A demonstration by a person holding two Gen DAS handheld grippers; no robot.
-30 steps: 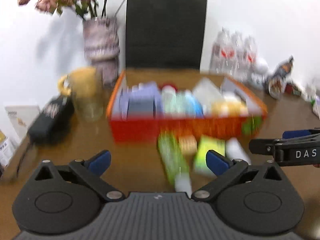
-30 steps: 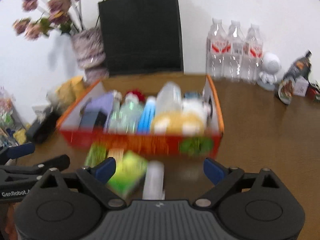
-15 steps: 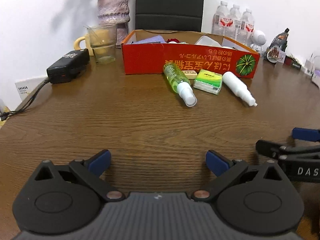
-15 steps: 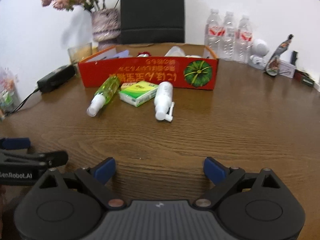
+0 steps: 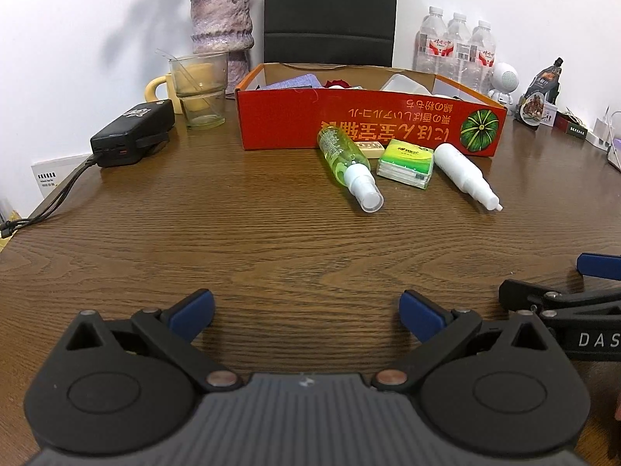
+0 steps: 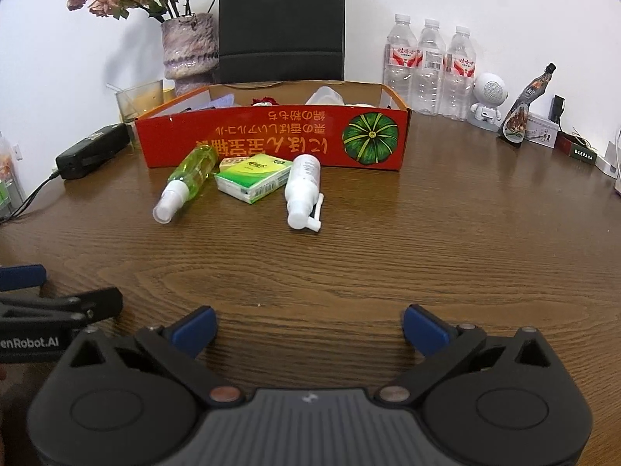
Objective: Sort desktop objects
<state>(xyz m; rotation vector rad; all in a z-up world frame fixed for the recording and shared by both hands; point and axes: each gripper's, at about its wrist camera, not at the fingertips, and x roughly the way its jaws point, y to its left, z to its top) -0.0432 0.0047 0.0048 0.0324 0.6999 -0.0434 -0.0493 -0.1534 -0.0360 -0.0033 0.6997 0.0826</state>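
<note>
A red cardboard box (image 5: 388,126) holding several items stands at the back of the wooden table. In front of it lie a green spray bottle (image 5: 343,157), a small cream box (image 5: 368,147), a green tissue pack (image 5: 405,163) and a white spray bottle (image 5: 462,173). My left gripper (image 5: 306,308) hovers low over bare wood well short of them, open and empty. To its right, my right gripper (image 6: 308,324) is level with it; its jaws are opening, with nothing between them. The white bottle (image 6: 302,186) lies straight ahead of it.
A black power bank (image 5: 134,132) with a cable, a glass (image 5: 200,89) and a vase (image 5: 221,27) stand at the back left. A black bag (image 5: 330,11) is behind the box. Water bottles (image 6: 429,66), a white figurine (image 6: 487,103) and small items line the back right.
Both grippers have drawn back from the red box and sunk toward the table, so the objects now lie far ahead. Over the last half second neither hand has moved.
</note>
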